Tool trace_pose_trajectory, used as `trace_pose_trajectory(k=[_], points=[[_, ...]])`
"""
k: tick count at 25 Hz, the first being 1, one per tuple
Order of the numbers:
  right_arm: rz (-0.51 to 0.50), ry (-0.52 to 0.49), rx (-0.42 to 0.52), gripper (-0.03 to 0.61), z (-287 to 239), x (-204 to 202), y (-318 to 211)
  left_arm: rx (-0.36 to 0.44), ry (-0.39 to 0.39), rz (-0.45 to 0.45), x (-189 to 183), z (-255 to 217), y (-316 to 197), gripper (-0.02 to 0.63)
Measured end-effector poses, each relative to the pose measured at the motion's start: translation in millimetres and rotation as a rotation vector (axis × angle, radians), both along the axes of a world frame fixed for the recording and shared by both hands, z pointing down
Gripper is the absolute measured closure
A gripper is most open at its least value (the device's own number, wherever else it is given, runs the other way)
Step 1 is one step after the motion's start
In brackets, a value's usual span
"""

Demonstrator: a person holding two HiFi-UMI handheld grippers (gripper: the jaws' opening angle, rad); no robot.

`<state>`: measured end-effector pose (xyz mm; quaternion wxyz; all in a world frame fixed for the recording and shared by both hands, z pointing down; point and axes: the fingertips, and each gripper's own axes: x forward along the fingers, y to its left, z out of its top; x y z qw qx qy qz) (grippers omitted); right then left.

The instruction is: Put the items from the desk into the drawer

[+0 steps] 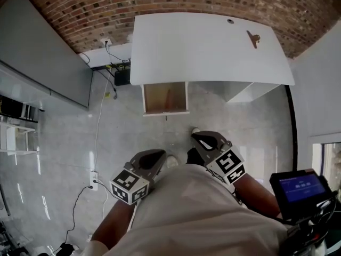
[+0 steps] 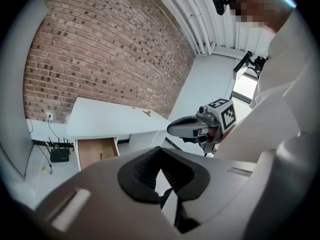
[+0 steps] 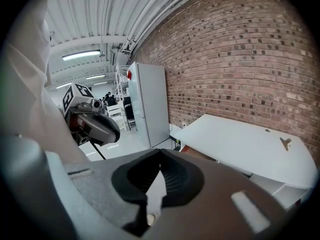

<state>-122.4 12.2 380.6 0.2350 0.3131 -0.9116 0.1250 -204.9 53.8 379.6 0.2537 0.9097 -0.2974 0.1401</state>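
A white desk (image 1: 202, 47) stands against the brick wall. A small brown item (image 1: 253, 38) lies near its far right corner, and shows also in the left gripper view (image 2: 147, 113) and the right gripper view (image 3: 285, 142). Under the desk's left part a wooden drawer (image 1: 165, 97) stands pulled open, with a small red thing (image 1: 168, 95) inside. I hold both grippers low, close to my body and far from the desk. My left gripper (image 1: 160, 156) is shut and empty. My right gripper (image 1: 196, 136) is shut and empty too.
A black box with cables (image 1: 121, 78) sits on the floor left of the desk. A white cabinet (image 1: 250, 92) stands under the desk's right side. A grey panel (image 1: 42, 52) runs along the left. A small screen (image 1: 301, 187) is at my right.
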Motion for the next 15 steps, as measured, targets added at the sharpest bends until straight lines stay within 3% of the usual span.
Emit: trace_pose_trajectory(k=[10,15], points=[[-0.032,0.009,0.032,0.575,-6.5,-9.8,1.3,0.025,0.005,0.008,1.9,-4.1,-2.8,0.606],[-0.047,0.009,0.053,0.575,-6.8,-13.5,-4.5,0.042,0.007,-0.031,-5.7,-5.7,-11.6,0.606]])
